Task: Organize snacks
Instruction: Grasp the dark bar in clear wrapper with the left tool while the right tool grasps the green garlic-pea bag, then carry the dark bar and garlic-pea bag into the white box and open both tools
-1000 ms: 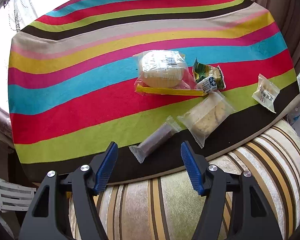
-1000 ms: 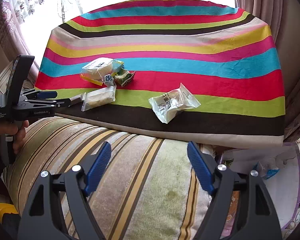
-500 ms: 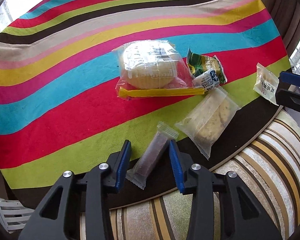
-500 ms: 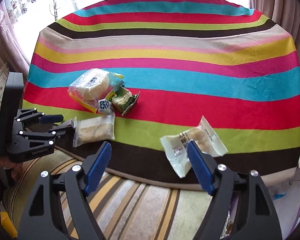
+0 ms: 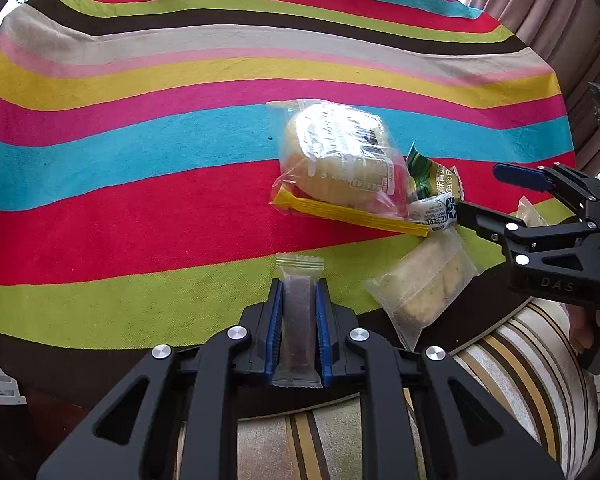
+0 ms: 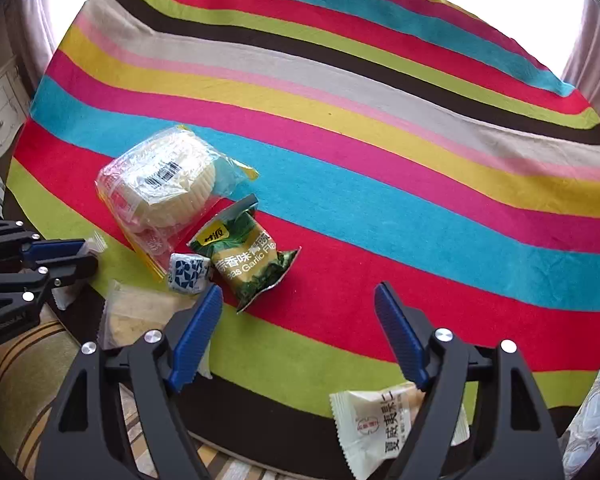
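My left gripper (image 5: 299, 312) is shut on a slim clear packet with a dark bar (image 5: 298, 308) at the near edge of the striped tablecloth (image 5: 140, 200). Ahead and to the right lie a bagged round cake (image 5: 340, 156), a green garlic-pea packet (image 5: 432, 178), a small blue-white candy (image 5: 438, 210) and a clear cracker packet (image 5: 424, 280). My right gripper (image 6: 298, 320) is open over the cloth. The white snack packet (image 6: 380, 420) lies under its right finger (image 6: 400, 336). The pea packet (image 6: 248, 256) lies just ahead of its left finger.
A striped sofa cushion (image 5: 520, 360) lies below the table's near edge. Curtains (image 5: 560, 12) hang at the back right. A white drawer cabinet (image 6: 0, 112) stands at the left in the right wrist view. The left gripper shows in the right wrist view (image 6: 60, 256).
My left gripper has closed on the dark bar packet. My right gripper has moved forward over the table; the white packet is now under its right finger.
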Motion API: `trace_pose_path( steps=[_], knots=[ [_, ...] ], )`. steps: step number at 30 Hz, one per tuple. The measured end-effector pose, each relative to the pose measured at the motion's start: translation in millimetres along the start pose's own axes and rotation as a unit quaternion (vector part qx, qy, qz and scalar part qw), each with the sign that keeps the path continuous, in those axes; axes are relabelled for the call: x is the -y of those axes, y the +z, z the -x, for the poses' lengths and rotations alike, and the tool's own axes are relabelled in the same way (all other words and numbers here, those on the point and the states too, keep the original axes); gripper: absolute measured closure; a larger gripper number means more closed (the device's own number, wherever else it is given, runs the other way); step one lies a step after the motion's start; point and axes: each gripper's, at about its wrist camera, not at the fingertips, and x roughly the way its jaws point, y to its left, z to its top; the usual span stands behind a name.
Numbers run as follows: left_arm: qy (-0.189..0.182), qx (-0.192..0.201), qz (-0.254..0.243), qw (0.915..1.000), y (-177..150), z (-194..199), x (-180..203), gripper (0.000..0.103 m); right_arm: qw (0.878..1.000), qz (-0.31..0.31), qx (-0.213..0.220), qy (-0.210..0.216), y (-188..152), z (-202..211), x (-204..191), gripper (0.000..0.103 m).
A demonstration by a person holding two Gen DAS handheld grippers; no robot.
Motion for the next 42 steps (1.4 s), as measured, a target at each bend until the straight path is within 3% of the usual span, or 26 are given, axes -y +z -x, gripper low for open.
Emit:
trace_pose_path(
  steps=[8, 14, 26, 33, 42],
  knots=[
    [0.001, 0.006, 0.013, 0.9999, -0.7, -1.0, -1.2, 0.089, 0.999, 0.031, -0.014, 0.006, 16.2, -20.2, -8.2, 0.025],
    [0.004, 0.016, 0.024, 0.9996, -1.4, 4.3, -6.3, 0.089, 0.998, 0.006, -0.022, 0.056, 19.9, -27.7, -4.4, 0.057],
    [0.011, 0.053, 0.053, 0.9971, -14.1, 29.2, 2.9, 0.09, 0.995, -0.077, 0.031, 0.051, -15.0, 16.6, 8.5, 0.062],
    [0.017, 0.089, 0.078, 0.9928, -38.3, 59.8, 18.4, 0.09, 0.993, -0.091, 0.062, 0.036, -47.7, 52.4, -0.4, 0.062],
    [0.027, 0.115, 0.048, 0.9918, -83.0, 83.9, 69.2, 0.09, 0.99, -0.117, 0.081, 0.008, -92.1, 92.8, -5.5, 0.062]
  ],
)
